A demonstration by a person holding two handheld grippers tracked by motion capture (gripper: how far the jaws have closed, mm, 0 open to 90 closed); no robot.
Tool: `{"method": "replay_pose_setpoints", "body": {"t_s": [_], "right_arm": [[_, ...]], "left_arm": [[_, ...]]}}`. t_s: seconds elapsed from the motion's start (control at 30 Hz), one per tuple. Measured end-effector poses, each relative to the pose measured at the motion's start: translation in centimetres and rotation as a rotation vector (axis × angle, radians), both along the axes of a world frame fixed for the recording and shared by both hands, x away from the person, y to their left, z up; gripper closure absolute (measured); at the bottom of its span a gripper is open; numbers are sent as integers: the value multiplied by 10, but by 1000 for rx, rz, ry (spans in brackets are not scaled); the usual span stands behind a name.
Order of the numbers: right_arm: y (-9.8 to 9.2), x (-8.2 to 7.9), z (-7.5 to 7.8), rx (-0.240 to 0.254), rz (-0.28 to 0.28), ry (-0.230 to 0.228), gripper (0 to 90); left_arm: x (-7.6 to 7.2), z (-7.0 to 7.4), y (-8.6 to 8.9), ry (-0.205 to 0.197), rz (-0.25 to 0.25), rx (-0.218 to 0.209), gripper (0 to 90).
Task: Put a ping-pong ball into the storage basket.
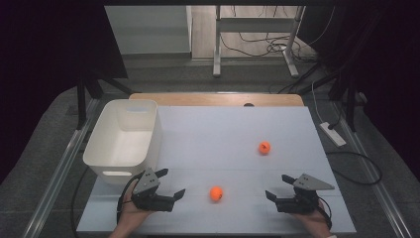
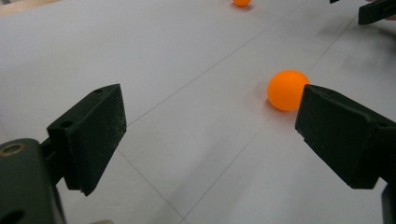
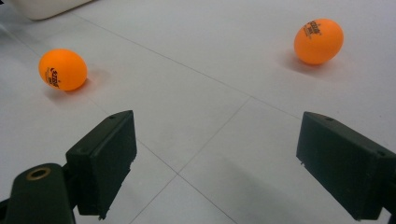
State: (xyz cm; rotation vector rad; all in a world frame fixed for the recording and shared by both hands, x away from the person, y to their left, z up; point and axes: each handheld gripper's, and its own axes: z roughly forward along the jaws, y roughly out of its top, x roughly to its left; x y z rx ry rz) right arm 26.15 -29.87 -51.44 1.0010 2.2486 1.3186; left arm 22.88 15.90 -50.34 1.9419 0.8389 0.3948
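Observation:
Two orange ping-pong balls lie on the white table top. The nearer ball (image 1: 216, 193) rests between my two grippers; the farther ball (image 1: 264, 147) sits to the right of the middle. My left gripper (image 1: 172, 182) is open and empty, a short way left of the nearer ball (image 2: 287, 89), which lies just beyond its right jaw. The left gripper's own view (image 2: 210, 130) has the farther ball (image 2: 242, 2) at the top edge. My right gripper (image 1: 277, 186) is open and empty too, and in its view (image 3: 217, 158) the nearer ball (image 3: 62, 69) lies left and the farther ball (image 3: 318, 41) right.
A white plastic bin (image 1: 101, 144) stands at the table's left side, just behind the left gripper; its corner (image 3: 42, 7) peeks into the right gripper view. A wooden strip (image 1: 213, 99) runs along the far edge. Cables and a power strip (image 1: 333, 134) lie on the floor to the right.

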Motion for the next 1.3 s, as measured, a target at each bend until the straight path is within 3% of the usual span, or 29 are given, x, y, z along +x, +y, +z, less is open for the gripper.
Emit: {"method": "replay_pose_setpoints", "body": {"t_s": [0.73,1.3], "right_arm": [[0,-3,1,-9,-8,-11,126],[0,-2,1,-16,-7,-15,127]], "left_arm": [[18,14,-23,34,-75,-11,99],[29,22,-55,40,-146,14,99]]}}
